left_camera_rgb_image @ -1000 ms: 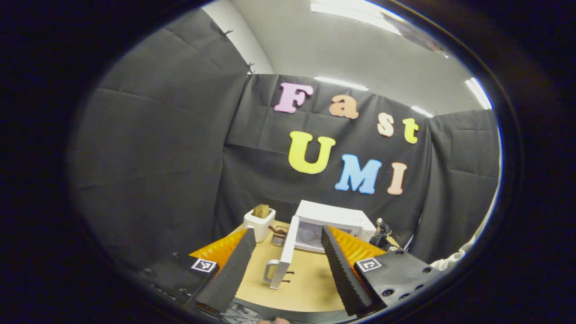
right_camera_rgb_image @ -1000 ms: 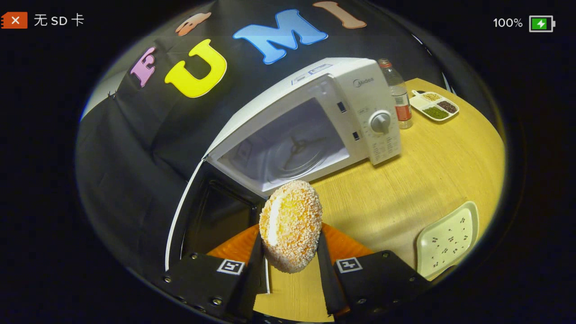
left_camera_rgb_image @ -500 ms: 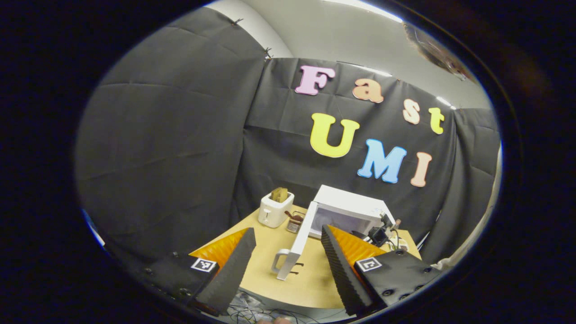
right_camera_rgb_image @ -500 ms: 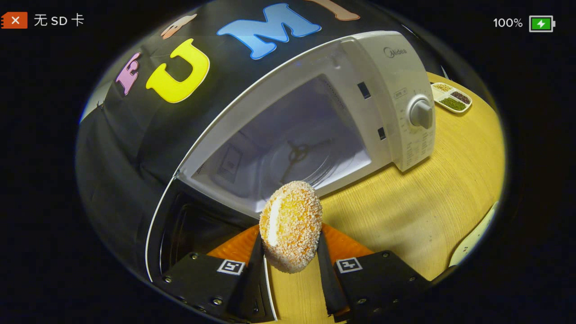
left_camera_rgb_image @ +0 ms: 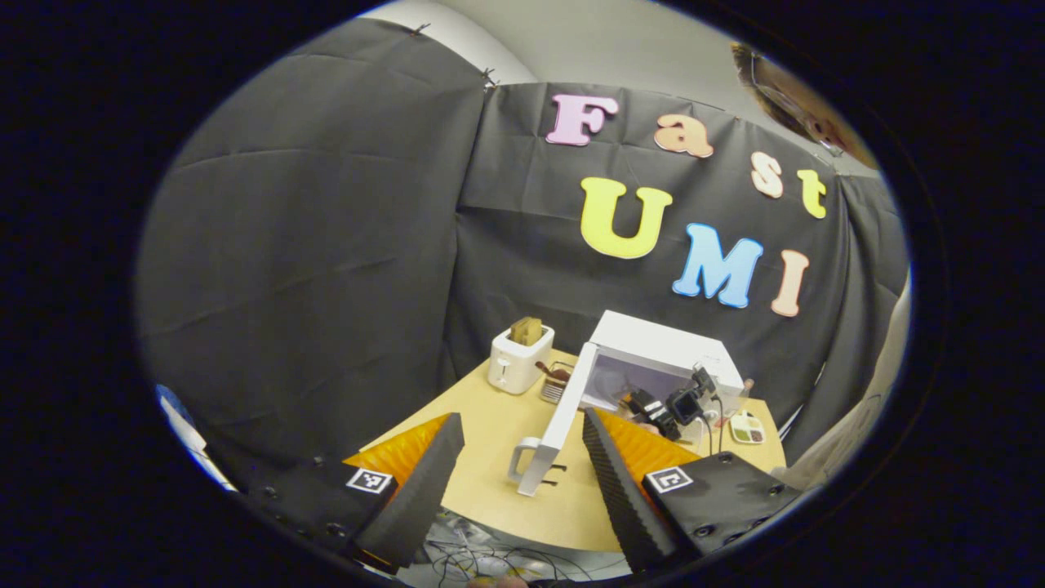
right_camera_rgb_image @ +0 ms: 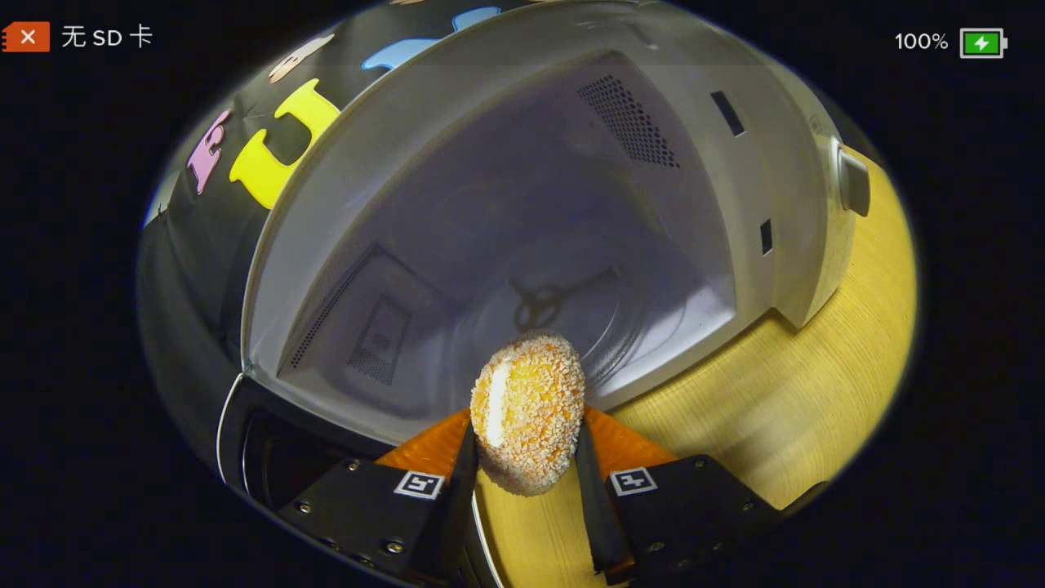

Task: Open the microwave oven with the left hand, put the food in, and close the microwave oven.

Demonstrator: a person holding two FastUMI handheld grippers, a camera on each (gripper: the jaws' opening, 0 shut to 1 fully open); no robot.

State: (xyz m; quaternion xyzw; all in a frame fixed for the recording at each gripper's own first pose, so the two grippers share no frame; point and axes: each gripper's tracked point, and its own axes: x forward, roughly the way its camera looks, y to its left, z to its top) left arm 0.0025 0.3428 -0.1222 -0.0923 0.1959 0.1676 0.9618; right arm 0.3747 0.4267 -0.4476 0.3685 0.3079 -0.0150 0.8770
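Note:
The white microwave [right_camera_rgb_image: 784, 188] stands with its door [left_camera_rgb_image: 549, 430] swung wide open, and its glass turntable [right_camera_rgb_image: 571, 318] shows inside. My right gripper [right_camera_rgb_image: 526, 433] is shut on a crumb-coated round cake [right_camera_rgb_image: 529, 408], held right at the mouth of the cavity. In the left gripper view, my left gripper [left_camera_rgb_image: 522, 469] is open and holds nothing, well back from the table. The microwave [left_camera_rgb_image: 653, 351] sits far ahead of it, with the right gripper [left_camera_rgb_image: 665, 404] in front of the opening.
A white toaster [left_camera_rgb_image: 518, 359] with bread stands left of the microwave on the wooden table [left_camera_rgb_image: 490, 441]. A small rack [left_camera_rgb_image: 555, 384] sits beside it. A compartment dish [left_camera_rgb_image: 747, 426] lies at the right. A person's sleeve [left_camera_rgb_image: 857, 425] is at the far right.
My right gripper has carried the cake forward to the microwave's opening, so the cavity looms much larger. My left gripper has drawn back and stays open.

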